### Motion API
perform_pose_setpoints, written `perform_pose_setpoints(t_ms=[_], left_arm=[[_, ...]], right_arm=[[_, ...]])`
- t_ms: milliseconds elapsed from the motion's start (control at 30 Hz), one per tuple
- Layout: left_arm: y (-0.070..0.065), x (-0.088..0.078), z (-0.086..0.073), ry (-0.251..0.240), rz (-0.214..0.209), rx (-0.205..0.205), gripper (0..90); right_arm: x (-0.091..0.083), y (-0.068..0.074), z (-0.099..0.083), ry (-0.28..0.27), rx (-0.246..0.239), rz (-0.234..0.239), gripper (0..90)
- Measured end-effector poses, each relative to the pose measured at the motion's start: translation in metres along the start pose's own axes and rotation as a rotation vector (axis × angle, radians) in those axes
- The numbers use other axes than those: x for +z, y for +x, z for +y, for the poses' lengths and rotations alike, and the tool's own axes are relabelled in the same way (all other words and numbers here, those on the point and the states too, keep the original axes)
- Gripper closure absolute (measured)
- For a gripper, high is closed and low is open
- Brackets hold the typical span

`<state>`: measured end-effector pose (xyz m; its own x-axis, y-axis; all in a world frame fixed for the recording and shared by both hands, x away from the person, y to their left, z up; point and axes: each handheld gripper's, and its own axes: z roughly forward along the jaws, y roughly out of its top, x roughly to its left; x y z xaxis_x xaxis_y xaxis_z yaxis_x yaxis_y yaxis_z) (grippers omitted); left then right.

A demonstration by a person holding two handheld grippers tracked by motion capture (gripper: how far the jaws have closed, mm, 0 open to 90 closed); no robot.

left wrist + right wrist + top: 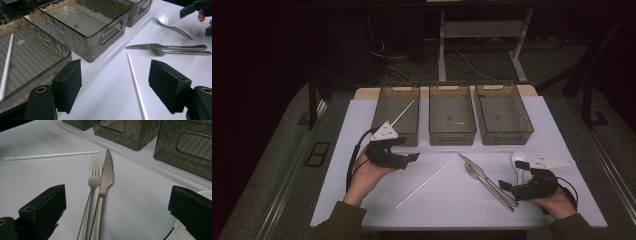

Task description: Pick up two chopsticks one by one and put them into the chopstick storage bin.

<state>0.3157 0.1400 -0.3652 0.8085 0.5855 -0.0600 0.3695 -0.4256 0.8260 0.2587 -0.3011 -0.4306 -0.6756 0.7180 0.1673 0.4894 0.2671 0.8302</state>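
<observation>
A white stick [426,183] lies slantwise on the white table sheet, seen between my left jaws as the stick [136,82]. A second white stick [403,113] rests in the left grey bin [379,107]. A steel knife [484,176] and fork [487,184] lie side by side, with a white spoon [518,162] to their right. My left gripper [409,149] hovers before the left bin, open and empty. My right gripper [512,175] is open and empty, with its jaws on either side of the handles of the knife [106,175] and fork [94,175].
A middle bin [452,136] and a right bin [507,137] stand in a row with the left one along the far side. Both look empty. The table's front edge runs just behind both hands. Dark floor, cables and desk legs lie beyond.
</observation>
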Motion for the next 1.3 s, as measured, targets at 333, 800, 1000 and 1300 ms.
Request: perform_pose_setpoints(t_ms=[333, 800, 1000, 1300], left_arm=[[-0.021, 0.006, -0.029, 0.003, -0.032, 0.006, 35.7], [-0.037, 0.033, -0.038, 0.105, -0.101, 0.02, 51.7], [-0.04, 0.043, -0.039, 0.134, -0.112, 0.008, 59.5], [-0.043, 0.056, -0.044, 0.202, -0.109, 0.014, 69.6]], right_arm=[[-0.001, 0.0, 0.0, -0.006, -0.006, 0.0, 1.5], [0.002, 0.002, 0.0, 0.004, -0.029, 0.027, 1.5], [0.002, 0.002, 0.0, 0.008, -0.028, 0.026, 1.5], [0.002, 0.002, 0.0, 0.008, -0.029, 0.024, 1.5]])
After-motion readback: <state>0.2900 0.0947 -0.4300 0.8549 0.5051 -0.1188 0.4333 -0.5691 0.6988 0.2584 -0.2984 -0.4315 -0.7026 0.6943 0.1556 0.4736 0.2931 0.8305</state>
